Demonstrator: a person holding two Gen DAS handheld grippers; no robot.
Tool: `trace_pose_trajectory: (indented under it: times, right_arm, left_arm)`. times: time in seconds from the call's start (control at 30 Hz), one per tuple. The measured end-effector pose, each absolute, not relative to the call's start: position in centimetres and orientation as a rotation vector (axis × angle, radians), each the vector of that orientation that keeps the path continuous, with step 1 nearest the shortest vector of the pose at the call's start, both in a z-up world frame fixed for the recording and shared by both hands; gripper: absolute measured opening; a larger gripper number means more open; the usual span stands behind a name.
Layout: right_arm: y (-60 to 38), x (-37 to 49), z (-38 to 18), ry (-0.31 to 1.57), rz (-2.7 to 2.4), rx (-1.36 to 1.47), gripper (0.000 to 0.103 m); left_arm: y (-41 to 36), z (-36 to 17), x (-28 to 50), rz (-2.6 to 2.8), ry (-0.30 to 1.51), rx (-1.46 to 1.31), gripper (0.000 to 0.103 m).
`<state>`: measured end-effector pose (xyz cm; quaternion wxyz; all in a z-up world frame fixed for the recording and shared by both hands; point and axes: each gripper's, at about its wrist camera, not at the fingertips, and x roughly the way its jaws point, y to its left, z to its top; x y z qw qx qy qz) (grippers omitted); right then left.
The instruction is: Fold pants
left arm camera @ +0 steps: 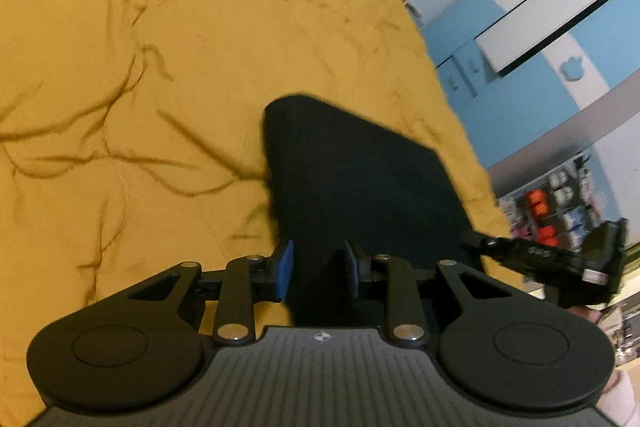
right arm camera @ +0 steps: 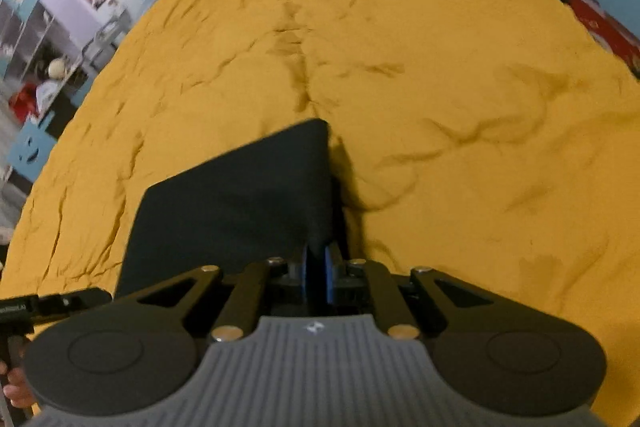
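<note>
And there are the pants [left arm camera: 360,187], dark, near-black cloth lying as a flat, smooth-faced panel on the mustard-yellow bedspread [left arm camera: 160,67]. Clean edges here: in the left wrist view the far corner is rounded and the far edge slants away to the right; in the right wrist view the same cloth [right arm camera: 240,203] shows a sharp far corner and a straight right-hand edge. Barely a wrinkle on the pants themselves, while the bedspread [right arm camera: 440,87] around them is creased all over, long dark folds running to the left and far side.

The left tool [left arm camera: 319,269] sits at the near edge of the pants, its blue pads apart with dark cloth showing in the gap; whether the pads press on it, I cannot tell. The right tool [right arm camera: 318,269] is at the near right edge, pads drawn almost together with a thin dark strip of cloth pinched between them.

Each view catches the other tool low at its edge [left arm camera: 560,263] [right arm camera: 48,303], with a bit of a hand [right arm camera: 14,387] beneath.

Beyond the bed: blue-and-white cabinets [left arm camera: 540,7] far right, shelves [right arm camera: 36,39] far left.
</note>
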<state>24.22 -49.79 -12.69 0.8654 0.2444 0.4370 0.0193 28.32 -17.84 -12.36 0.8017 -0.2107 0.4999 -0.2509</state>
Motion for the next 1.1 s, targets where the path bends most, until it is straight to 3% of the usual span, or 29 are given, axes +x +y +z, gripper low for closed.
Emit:
trace_pose_trajectory:
  times: [0.17,0.43,0.67,0.83,1.1]
  right_arm:
    - [-49.0,22.0,-11.4,0.874,-0.011,0.412,0.022]
    - [-44.2,17.2,-9.1,0.731,0.073,0.185,0.021]
    - [-43.1,15.2,-13.3,0.781,0.028,0.114,0.025]
    - [-43.3,14.4,-14.9,0.795,0.019,0.130,0.025]
    - [-42.6,14.2,-13.5,0.846,0.016,0.068,0.025]
  left_arm:
    - [-17.3,-12.8,27.8,-0.527,1.081,-0.450,0.031]
    - [-18.4,-9.7,22.5,-0.712,0.947,-0.420,0.030]
    - [-19.9,-12.2,20.1,-0.700,1.062,-0.300,0.024]
    - [-19.3,-13.9,19.6,-0.673,1.134,-0.300,0.011]
    - [-17.4,-11.3,19.0,-0.699,1.114,-0.291,0.011]
